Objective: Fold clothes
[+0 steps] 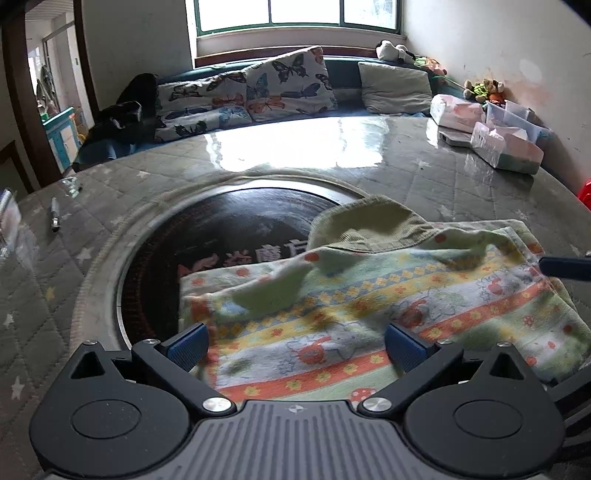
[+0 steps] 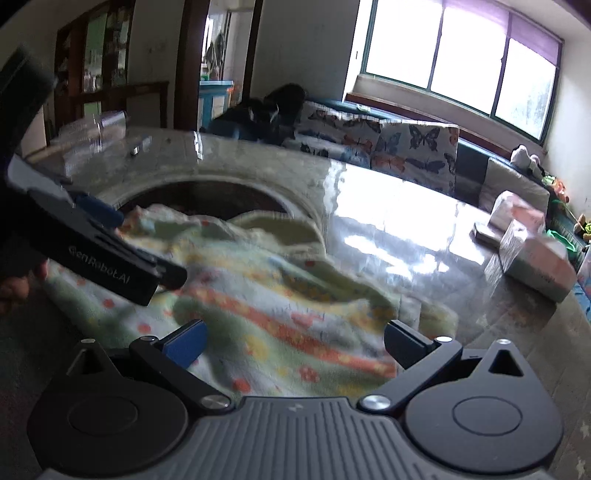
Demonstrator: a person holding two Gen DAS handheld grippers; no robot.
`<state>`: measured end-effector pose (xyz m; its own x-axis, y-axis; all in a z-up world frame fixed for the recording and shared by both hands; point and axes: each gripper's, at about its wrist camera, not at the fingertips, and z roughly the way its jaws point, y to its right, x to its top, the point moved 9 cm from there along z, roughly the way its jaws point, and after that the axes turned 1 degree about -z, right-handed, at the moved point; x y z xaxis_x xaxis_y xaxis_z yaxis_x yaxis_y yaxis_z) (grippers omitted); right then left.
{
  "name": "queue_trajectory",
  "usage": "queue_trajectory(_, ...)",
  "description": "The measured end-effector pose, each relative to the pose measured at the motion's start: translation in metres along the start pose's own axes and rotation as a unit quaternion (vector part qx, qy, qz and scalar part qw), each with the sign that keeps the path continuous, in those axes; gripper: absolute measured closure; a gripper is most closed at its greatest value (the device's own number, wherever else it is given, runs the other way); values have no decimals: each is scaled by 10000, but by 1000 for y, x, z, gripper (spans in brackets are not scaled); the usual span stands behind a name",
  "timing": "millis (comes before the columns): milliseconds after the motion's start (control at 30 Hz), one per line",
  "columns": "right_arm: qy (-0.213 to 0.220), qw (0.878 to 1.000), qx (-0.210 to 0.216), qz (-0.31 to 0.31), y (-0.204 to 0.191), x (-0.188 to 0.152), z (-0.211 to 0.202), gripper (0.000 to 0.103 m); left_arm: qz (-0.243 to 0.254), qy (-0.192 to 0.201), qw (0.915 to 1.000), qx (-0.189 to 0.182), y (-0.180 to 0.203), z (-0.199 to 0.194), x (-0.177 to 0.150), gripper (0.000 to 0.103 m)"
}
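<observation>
Quilted table (image 1: 122, 192) under glossy cover — patterned garment (image 1: 369, 295) spread flat; left gripper (image 1: 297, 345), right gripper (image 2: 293, 345) both agape, empty — hovering over cloth.

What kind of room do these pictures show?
Probably a home living room: a sofa with butterfly-print cushions under a wide green-framed window, small stuffed toys, and a round table with a quilted grey cover.
</observation>
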<state>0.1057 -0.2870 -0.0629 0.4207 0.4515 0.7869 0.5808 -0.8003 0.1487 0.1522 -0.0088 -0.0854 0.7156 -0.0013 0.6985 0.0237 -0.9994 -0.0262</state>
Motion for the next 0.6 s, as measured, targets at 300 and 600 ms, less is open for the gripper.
queue_trajectory(300, -44, 9995, -290, 108, 16, 11, 25, 0, -111, -28, 9999, 107, -11, -5, -5, 0)
queue_trajectory(600, -166, 9995, -252, 107, 15, 2, 34, 0, -199, -94, 9997, 86, -13, -3, -10, 0)
